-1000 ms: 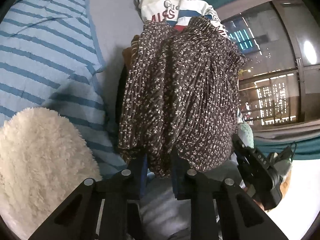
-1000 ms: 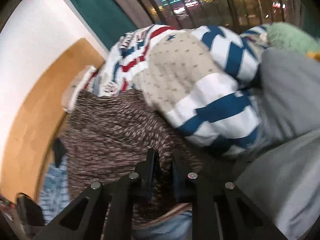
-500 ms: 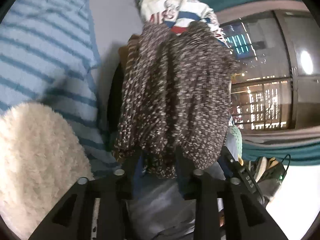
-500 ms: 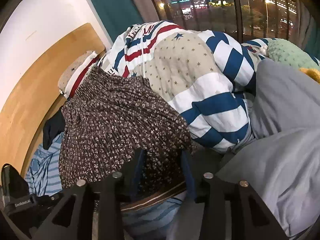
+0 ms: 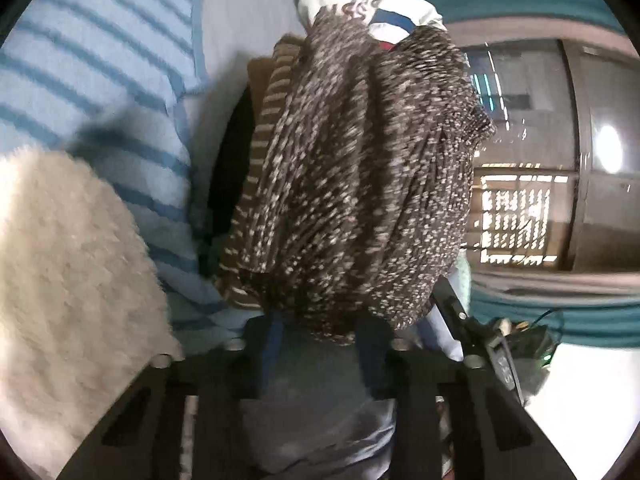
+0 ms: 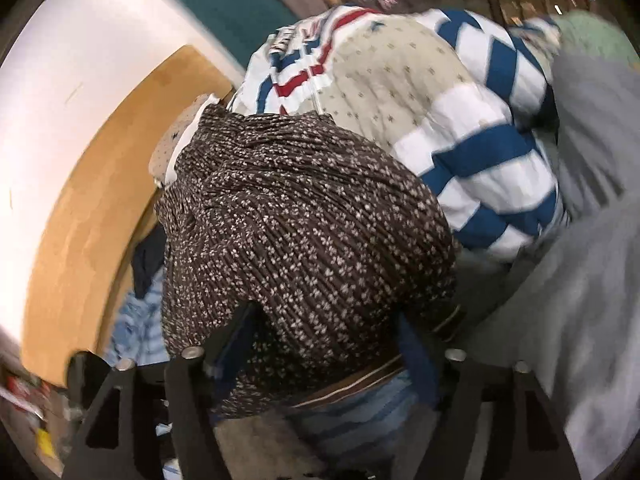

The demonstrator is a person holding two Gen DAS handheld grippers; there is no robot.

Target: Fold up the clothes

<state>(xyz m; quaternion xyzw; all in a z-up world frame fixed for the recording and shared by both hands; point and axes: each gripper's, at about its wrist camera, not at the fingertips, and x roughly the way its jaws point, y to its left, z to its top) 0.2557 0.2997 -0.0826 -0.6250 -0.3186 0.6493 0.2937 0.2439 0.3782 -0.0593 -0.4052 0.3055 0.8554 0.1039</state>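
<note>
The brown garment (image 5: 360,184), dark with small pale flecks, lies folded on top of a stack of clothes. Its near hem hangs just ahead of the left gripper (image 5: 316,344), whose jaws stand apart with the hem's edge between their tips; neither finger visibly presses the cloth. Under the garment a tan striped piece (image 5: 256,168) shows along its left side. Left of the garment lie a blue striped cloth (image 5: 92,80) and, nearer the gripper, a white fleece (image 5: 68,272).

In the right wrist view the garment (image 6: 304,240) bulges directly over the right gripper (image 6: 320,344), whose jaws are spread wide, the cloth draping between and over them. Behind the garment sits a quilt (image 6: 460,128) in blue, white and red, with grey fabric (image 6: 592,240) to the garment's right.
</note>
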